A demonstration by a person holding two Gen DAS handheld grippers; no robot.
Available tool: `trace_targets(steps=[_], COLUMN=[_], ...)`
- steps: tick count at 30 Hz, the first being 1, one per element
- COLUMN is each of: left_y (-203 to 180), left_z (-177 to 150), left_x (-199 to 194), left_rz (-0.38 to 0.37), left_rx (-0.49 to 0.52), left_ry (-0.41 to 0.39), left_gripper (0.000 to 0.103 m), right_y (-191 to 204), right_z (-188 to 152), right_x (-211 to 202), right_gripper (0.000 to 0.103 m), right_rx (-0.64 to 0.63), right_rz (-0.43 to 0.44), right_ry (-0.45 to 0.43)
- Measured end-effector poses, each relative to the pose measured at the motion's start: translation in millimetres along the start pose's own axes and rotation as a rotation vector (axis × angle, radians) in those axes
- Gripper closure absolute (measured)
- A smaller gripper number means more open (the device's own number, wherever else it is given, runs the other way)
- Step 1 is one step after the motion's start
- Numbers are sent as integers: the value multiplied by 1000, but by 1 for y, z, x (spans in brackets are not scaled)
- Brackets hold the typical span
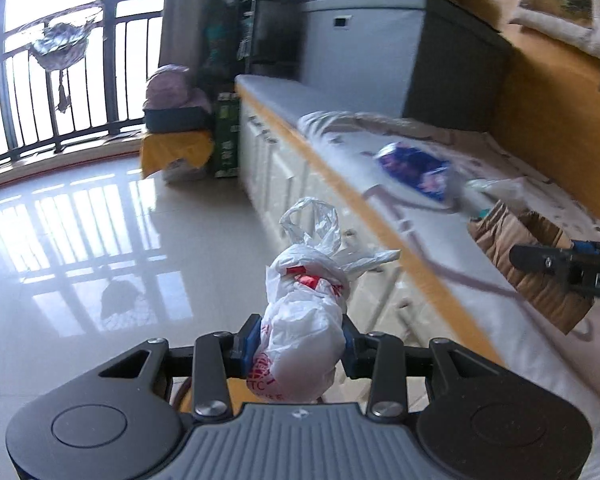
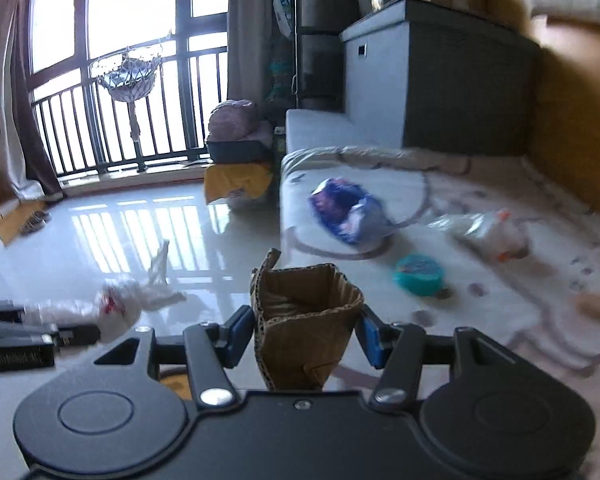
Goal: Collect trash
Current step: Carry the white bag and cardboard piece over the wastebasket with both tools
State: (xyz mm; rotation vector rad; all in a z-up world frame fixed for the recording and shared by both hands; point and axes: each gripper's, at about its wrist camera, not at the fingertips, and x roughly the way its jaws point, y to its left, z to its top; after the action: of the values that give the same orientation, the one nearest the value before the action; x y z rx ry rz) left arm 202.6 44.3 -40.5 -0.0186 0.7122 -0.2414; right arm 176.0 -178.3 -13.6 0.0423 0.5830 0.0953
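My left gripper (image 1: 298,340) is shut on a knotted white plastic bag with red print (image 1: 304,312), held over the floor beside the bench; the bag also shows in the right wrist view (image 2: 118,304). My right gripper (image 2: 304,334) is shut on a folded piece of brown cardboard (image 2: 304,320), seen at the right of the left wrist view (image 1: 528,256). On the padded bench (image 2: 500,300) lie a crumpled blue wrapper (image 2: 346,212), a teal round lid (image 2: 420,274) and a clear plastic bag with orange bits (image 2: 488,232).
A glossy tiled floor (image 1: 100,240) stretches left to a balcony railing (image 2: 120,132). A grey storage box (image 2: 420,72) stands at the bench's far end. A yellow-covered stool with a dark tray (image 2: 240,168) stands beside the bench.
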Motion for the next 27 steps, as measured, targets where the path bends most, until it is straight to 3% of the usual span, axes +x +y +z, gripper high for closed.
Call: trace_targets(steps=[9, 18, 27], left_y=[52, 89, 102], left_z=[-26, -72, -114], left_x=[34, 94, 146], left_rz=[63, 79, 66], left_rx=[-51, -110, -110], left_ry=[65, 202, 325], left_gripper=[63, 63, 62], right_y=[54, 73, 89], right_z=[-27, -70, -110], right_x=[75, 147, 188], right_gripper=[46, 46, 46], right_rx=[-127, -215, -293], right_rz=[65, 99, 133], right_ry=[128, 289, 406])
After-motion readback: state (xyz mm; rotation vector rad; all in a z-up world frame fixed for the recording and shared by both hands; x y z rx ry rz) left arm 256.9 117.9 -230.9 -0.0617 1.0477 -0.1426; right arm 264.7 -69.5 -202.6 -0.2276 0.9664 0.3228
